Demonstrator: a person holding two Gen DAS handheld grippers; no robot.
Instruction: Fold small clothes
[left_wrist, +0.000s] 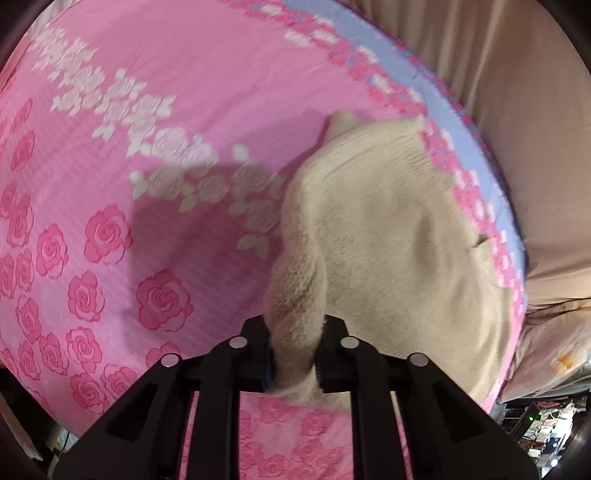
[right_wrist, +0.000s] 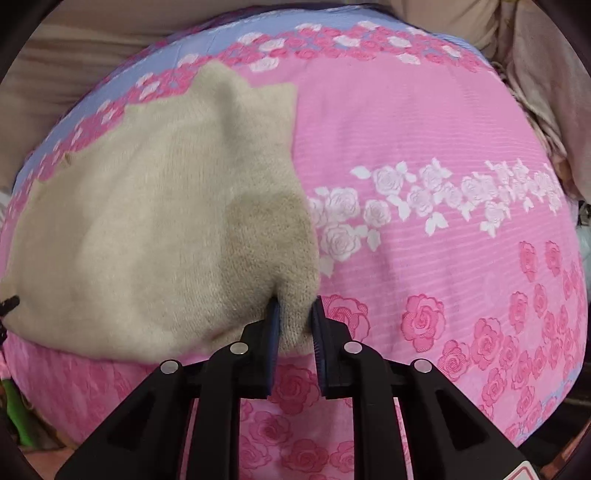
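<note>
A small cream knitted sweater (left_wrist: 388, 236) lies on a pink rose-patterned bedsheet (left_wrist: 155, 110). My left gripper (left_wrist: 295, 354) is shut on a bunched edge of the sweater at its near left side. In the right wrist view the same sweater (right_wrist: 147, 206) spreads to the left, and my right gripper (right_wrist: 293, 332) is shut on its near right corner. The cloth rises slightly toward both grippers. The far end of the sweater rests near the sheet's blue border (right_wrist: 122, 77).
The bed edge with the blue floral border (left_wrist: 436, 88) runs along the right in the left wrist view, with a beige curtain (left_wrist: 517, 110) beyond it. Beige cloth (right_wrist: 546, 110) hangs at the far right in the right wrist view. Clutter (left_wrist: 543, 428) sits beside the bed.
</note>
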